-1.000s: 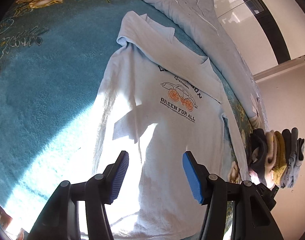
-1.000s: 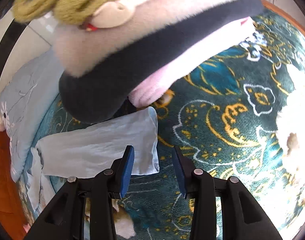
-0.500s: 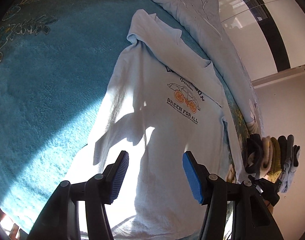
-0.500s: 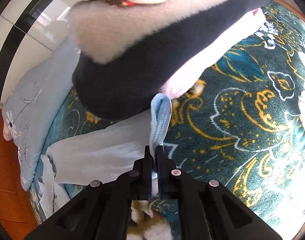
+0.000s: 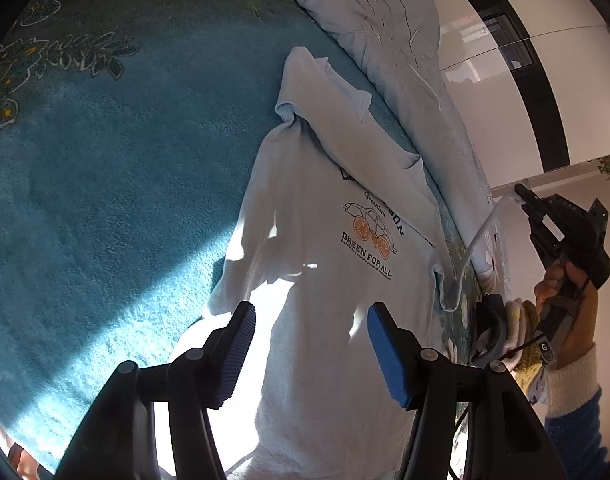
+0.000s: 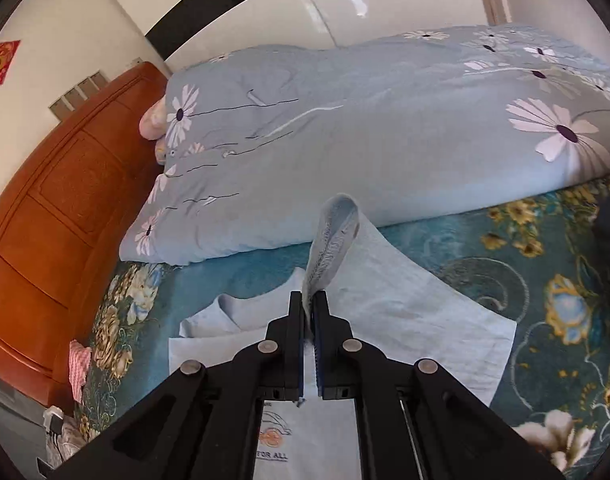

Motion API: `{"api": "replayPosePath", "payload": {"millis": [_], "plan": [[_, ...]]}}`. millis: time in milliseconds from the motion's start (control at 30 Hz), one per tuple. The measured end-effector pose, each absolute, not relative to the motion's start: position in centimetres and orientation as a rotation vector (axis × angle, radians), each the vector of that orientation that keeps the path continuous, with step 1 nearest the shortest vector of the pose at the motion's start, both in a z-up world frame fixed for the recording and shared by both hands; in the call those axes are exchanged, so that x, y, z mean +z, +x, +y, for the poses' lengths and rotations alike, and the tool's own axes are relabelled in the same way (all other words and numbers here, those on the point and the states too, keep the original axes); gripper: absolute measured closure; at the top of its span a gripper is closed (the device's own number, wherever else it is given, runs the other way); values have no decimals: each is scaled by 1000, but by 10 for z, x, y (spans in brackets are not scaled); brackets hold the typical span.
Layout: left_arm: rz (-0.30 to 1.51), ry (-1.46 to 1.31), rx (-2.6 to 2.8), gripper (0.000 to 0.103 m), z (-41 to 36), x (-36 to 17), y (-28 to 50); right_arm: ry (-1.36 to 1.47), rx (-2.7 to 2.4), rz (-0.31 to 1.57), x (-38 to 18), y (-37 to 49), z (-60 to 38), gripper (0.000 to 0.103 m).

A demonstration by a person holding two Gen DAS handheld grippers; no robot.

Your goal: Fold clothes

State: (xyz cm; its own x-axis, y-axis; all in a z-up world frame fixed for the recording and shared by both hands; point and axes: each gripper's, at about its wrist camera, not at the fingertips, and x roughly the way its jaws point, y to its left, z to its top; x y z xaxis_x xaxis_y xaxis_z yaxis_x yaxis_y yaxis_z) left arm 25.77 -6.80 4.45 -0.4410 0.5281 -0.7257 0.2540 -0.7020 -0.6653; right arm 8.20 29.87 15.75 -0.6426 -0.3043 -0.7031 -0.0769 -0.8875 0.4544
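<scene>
A pale blue long-sleeved shirt [image 5: 325,240] with a car print lies flat on the teal blanket, collar far from me. My left gripper [image 5: 309,348] hovers over its lower part. Its jaws are opening, and the cloth lies below them, not between the pads. In the left wrist view my right gripper [image 5: 519,194] is raised at the right, shut on the cuff of the right sleeve [image 5: 481,232], which hangs stretched below it. In the right wrist view the right gripper [image 6: 310,308] pinches that cuff [image 6: 337,232], with the sleeve [image 6: 405,308] trailing over the shirt.
A rolled blue duvet with daisies [image 6: 385,140] runs along the blanket's far side. The orange wooden headboard [image 6: 65,208] stands at the left. A pile of folded clothes [image 5: 501,320] sits beside the shirt, behind a person's hand [image 5: 565,292]. The teal floral blanket [image 5: 105,200] spreads left.
My right gripper shut on the sleeve cuff, lifted it off the blanket and swung it away from the clothes pile towards the shirt body. The left gripper shifted slightly over the shirt.
</scene>
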Motion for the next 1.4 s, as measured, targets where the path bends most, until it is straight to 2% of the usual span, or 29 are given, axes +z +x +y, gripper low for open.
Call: {"api": "replayPosePath", "payload": {"millis": [133,333,467,767,900,967,1033,1133,1233,1333,1400], "plan": [[-1133,-1547,2272,40,-78,42,258,1266,-2518,-567,141,45,208,99],[-1149,-1556,2288,40,-94,39,264,1421,-2317,-322,77,28,94,99],[-1154,-1543,2309,40,-102,42,265,1474,-2238,-227,51,30,58,99],[-1132,-1586,2289,40,-97,38,266,1533,-2133,-122,40,30,15,96],[-1101,-1617,2283,40,-94,38,271,1525,-2077,-202,45,33,18,88],[-1073,-1633,2282,40,-93,41,275,1475,-2067,-239,62,40,31,74],[-1037,-1649,2276,40,-93,44,281,1428,-2061,-267,79,47,44,73],[-961,-1688,2258,40,-92,44,289,1415,-2092,-315,95,77,101,71],[-903,-1739,2225,40,-87,39,296,1421,-2131,-353,104,114,165,58],[-848,-1770,2178,40,-81,35,307,1538,-2146,-438,80,165,247,57],[-776,-1795,2190,40,-77,34,313,1642,-2146,-560,56,198,294,57]]}}
